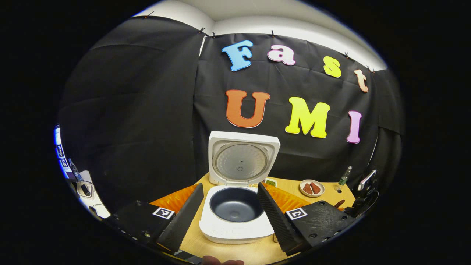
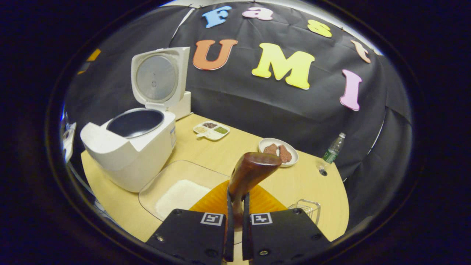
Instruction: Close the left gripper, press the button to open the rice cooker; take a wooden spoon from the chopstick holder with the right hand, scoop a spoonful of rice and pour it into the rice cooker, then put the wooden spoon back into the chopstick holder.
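We saw a glossy dark wooden spoon (image 2: 254, 169), a smooth white plastic cooker (image 2: 128, 154) with matt dark pot (image 1: 235, 204), pale wood-grain worktop (image 2: 228, 154), and a clear plastic tray (image 2: 176, 176).

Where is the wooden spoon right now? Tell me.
In the right gripper view the wooden spoon is clamped in the right tool, at bottom centre, raised above the glass dish of rice, with the open rice cooker to its left.

Dim booth, lit evenly from above; sharp centre, edges bent by fisheye.
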Demonstrator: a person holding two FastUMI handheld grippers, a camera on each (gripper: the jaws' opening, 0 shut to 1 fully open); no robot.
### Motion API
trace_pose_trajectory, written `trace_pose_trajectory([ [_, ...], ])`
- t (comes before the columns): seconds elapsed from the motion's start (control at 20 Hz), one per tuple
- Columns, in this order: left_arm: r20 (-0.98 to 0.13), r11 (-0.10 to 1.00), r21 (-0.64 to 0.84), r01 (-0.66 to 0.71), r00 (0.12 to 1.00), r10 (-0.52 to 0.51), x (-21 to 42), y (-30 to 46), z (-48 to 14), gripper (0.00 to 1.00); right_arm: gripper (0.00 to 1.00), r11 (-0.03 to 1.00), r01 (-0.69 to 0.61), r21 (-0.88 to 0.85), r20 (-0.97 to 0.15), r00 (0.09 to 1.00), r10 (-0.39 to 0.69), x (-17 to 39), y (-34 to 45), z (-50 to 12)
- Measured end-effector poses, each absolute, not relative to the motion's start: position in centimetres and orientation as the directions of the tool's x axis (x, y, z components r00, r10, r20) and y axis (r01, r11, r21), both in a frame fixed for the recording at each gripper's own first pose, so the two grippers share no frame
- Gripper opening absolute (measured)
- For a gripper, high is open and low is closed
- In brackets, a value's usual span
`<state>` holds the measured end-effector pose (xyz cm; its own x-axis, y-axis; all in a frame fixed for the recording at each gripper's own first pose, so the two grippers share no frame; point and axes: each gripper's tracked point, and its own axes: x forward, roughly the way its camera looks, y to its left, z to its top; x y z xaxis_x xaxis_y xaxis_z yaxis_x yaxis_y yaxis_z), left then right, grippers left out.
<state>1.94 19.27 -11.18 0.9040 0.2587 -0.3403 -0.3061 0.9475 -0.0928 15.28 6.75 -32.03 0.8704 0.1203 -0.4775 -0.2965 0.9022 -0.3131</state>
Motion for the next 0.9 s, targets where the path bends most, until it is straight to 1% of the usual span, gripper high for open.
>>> trace_pose_trajectory([
  [0.1, -0.344, 0.952, -0.088, -0.294, 0.906, 0.248, 1.9, 19.2, -11.2, 0.94, 0.14, 0.892, -0.292, -0.344, -0.471, 0.876, 0.105, 15.1, 7.0, -33.1],
  [0.2, -0.349, 0.955, -0.085, -0.285, 0.906, 0.240, 1.9, 19.2, -11.4, 0.94, 0.14, 0.902, -0.281, -0.327, -0.466, 0.879, 0.105, 15.3, 7.4, -33.3],
  [0.4, -0.362, 0.958, -0.081, -0.275, 0.904, 0.228, 1.4, 19.6, -11.8, 0.94, 0.14, 0.955, -0.255, -0.152, -0.503, 0.851, 0.148, 15.3, 8.6, -34.0],
  [0.55, -0.370, 0.959, -0.074, -0.274, 0.901, 0.228, 0.6, 20.3, -12.1, 0.94, 0.14, 0.972, -0.231, -0.038, -0.530, 0.829, 0.177, 15.2, 9.3, -34.0],
  [0.7, -0.387, 0.955, -0.066, -0.290, 0.889, 0.243, -0.2, 21.3, -12.6, 0.94, 0.14, 0.971, -0.226, 0.079, -0.542, 0.808, 0.232, 14.8, 10.5, -34.1],
  [0.9, -0.394, 0.948, -0.065, -0.313, 0.880, 0.264, -1.1, 21.7, -12.6, 0.95, 0.14, 0.949, -0.197, 0.247, -0.527, 0.794, 0.302, 14.4, 11.8, -34.0],
])
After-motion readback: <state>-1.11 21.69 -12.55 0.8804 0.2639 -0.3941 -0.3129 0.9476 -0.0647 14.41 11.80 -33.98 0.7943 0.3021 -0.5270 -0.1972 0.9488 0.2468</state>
